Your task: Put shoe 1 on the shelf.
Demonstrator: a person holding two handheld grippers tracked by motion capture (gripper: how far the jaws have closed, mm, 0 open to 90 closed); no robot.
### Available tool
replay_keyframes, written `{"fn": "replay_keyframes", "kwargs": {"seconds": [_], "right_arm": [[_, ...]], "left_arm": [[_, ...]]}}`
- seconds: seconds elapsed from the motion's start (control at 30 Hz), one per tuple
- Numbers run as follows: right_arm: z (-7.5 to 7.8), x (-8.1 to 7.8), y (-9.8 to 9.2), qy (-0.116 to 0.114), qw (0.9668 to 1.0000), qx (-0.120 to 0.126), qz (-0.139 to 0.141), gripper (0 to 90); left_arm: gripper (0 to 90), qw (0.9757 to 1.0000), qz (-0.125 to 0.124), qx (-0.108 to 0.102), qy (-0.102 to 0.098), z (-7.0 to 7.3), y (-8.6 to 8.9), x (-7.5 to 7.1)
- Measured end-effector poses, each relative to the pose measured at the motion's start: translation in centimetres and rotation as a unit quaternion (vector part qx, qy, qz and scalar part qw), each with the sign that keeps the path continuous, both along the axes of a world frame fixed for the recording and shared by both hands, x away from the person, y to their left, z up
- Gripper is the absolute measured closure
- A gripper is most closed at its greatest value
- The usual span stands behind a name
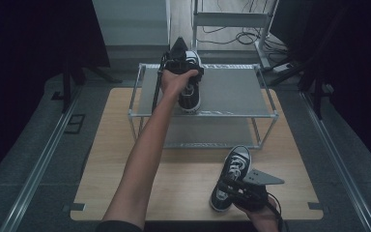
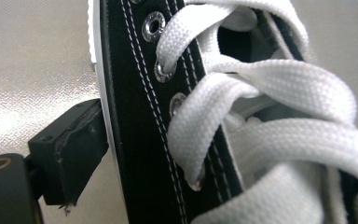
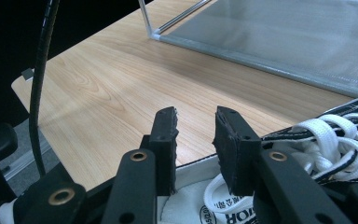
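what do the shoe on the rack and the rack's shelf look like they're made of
Shoe: black woven canvas by the look, matte, with white stitching, metal eyelets and flat white woven laces. Shelf: probably grey fabric or mesh sheet with a faint sheen, stretched in a pale metal-looking tube frame.

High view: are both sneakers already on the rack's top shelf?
No: one sneaker sits on the top shelf, while the other sneaker lies on the wooden table.
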State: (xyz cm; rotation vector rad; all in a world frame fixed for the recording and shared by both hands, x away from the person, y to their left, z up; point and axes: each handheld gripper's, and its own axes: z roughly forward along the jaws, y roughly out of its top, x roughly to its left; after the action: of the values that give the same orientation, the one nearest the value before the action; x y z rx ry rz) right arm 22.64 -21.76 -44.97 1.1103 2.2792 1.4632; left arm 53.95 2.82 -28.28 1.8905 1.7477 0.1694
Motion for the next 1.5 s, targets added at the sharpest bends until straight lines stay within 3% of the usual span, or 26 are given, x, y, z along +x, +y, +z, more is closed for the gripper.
{"fn": "replay_keyframes", "kwargs": {"seconds": [0.97,1.03,1.37,1.5], "right_arm": [[-0.2,0.1,0.1,0.002,1.0000,-0.003,0.000,68.6],[-0.2,0.1,0.1,0.002,1.0000,-0.001,-0.001,68.5],[-0.2,0.0,0.0,0.003,1.0000,-0.002,-0.001,67.9],[-0.1,-0.2,-0.1,0.000,1.0000,-0.002,-0.005,67.9]], "left_arm": [[8.6,0.9991,0.012,-0.017,0.038,-1.6,0.2,1.2],[8.6,0.9989,0.015,-0.027,0.037,-1.7,0.4,1.2],[8.3,0.9988,0.022,-0.026,0.034,-1.7,0.2,1.1],[6.1,0.9991,0.015,-0.039,0.012,-0.8,0.2,0.8]]}}
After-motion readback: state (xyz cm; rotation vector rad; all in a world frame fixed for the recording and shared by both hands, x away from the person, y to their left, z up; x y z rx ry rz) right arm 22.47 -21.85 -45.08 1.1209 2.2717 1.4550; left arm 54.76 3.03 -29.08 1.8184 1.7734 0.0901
